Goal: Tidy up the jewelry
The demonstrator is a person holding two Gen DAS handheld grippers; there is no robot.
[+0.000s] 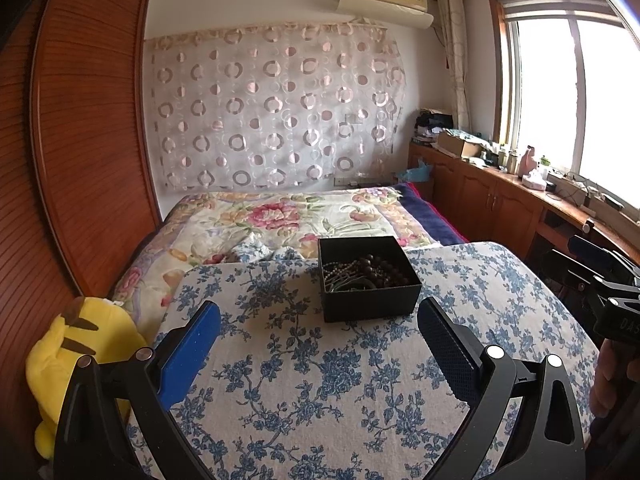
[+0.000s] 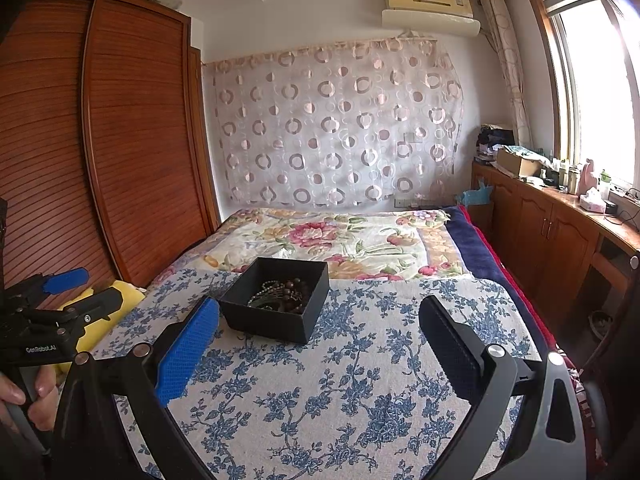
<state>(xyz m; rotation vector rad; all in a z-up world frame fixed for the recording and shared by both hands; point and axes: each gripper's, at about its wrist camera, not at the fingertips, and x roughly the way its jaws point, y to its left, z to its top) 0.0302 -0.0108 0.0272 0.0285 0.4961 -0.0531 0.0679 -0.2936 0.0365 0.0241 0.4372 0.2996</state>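
**Both grippers hovering empty before the jewelry box**

A black box [image 1: 368,280] is sitting open on a blue-flowered cloth [image 1: 320,380] that is covering a flat surface at the foot of the bed [image 1: 280,216]. Inside it a tangle of jewelry [image 1: 360,274] is lying: dark round beads, plus finer chains toward the left side of the box. How many separate pieces there are cannot be told.

The left gripper [image 1: 320,320] is hanging just short of the box's near wall, its jaws standing wide apart with nothing between them, one finger carrying a blue pad [image 1: 192,356] and the other a black one. In the left wrist view the box is lying slightly right of the middle between the fingers.

The right gripper [image 2: 320,320] is also hovering over the cloth with its jaws spread wide and empty. In its own view the box [image 2: 276,300] is sitting a little left of centre, close beside the blue-padded finger [image 2: 188,348], apart from it rather than touching.

A person's hand [image 2: 28,396] is gripping the handle of the left gripper at the left edge of the right wrist view. A yellow plush toy [image 1: 80,352] is lying to the left of the cloth, against the wooden wardrobe [image 1: 80,140].
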